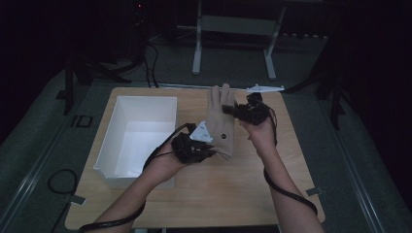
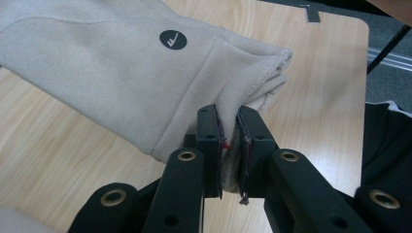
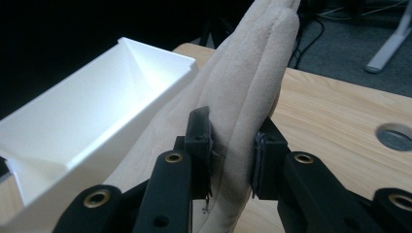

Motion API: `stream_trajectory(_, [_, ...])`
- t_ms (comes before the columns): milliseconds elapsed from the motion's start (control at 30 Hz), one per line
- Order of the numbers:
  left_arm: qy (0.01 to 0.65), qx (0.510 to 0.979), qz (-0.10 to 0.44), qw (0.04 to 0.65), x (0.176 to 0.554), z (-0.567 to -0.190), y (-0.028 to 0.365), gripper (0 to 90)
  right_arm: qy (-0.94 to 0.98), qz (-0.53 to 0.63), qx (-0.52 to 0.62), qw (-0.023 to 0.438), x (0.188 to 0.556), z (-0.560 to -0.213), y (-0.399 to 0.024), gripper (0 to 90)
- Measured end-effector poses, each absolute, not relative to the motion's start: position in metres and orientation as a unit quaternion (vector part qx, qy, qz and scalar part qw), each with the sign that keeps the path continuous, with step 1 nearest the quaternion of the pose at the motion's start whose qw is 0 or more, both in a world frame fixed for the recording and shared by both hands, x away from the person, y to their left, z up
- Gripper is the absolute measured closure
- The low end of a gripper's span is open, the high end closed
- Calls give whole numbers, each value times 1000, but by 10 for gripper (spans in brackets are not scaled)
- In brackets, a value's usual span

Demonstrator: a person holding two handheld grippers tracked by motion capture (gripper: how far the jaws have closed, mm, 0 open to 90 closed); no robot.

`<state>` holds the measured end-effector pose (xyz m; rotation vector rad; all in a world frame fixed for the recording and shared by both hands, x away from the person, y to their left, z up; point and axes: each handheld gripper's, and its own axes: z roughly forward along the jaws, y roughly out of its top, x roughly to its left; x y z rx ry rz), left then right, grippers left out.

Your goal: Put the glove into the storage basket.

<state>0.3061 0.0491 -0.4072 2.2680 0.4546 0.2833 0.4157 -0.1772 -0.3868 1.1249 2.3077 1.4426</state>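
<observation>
Where our left gripper (image 2: pixel 229 141) clamps, we've got the hemmed cuff edge of the beige fleece glove (image 2: pixel 121 63) pinched flat between its two black jaws. Fabric is soft, napped, with a stitched seam band at the cuff. Only marking we can read: a round black patch (image 2: pixel 173 40) with a white check mark, just above the cuff band; no text on it.

Our right gripper (image 3: pixel 232 145) is clenched on the glove's padded finger section, jaws pressing either side of the ribbed fingers. From the high view, the glove (image 1: pixel 218 124) hangs stretched between both grippers above the light wood-grain tabletop (image 1: pixel 243 179), fingertips pointing away from us, cuff toward us.

Left of the glove sits a white rectangular plastic bin (image 1: pixel 141 104), smooth walls, open top, nothing visible inside. Farther right on the tabletop, in the right gripper view, a round grey cable hole (image 3: pixel 394 137).
</observation>
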Motion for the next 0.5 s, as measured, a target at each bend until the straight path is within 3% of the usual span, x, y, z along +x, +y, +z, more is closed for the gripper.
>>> stream_trajectory(500, [212,890,132,382,297,-401,105,819,794,486,355,90,420,-380,-112,735])
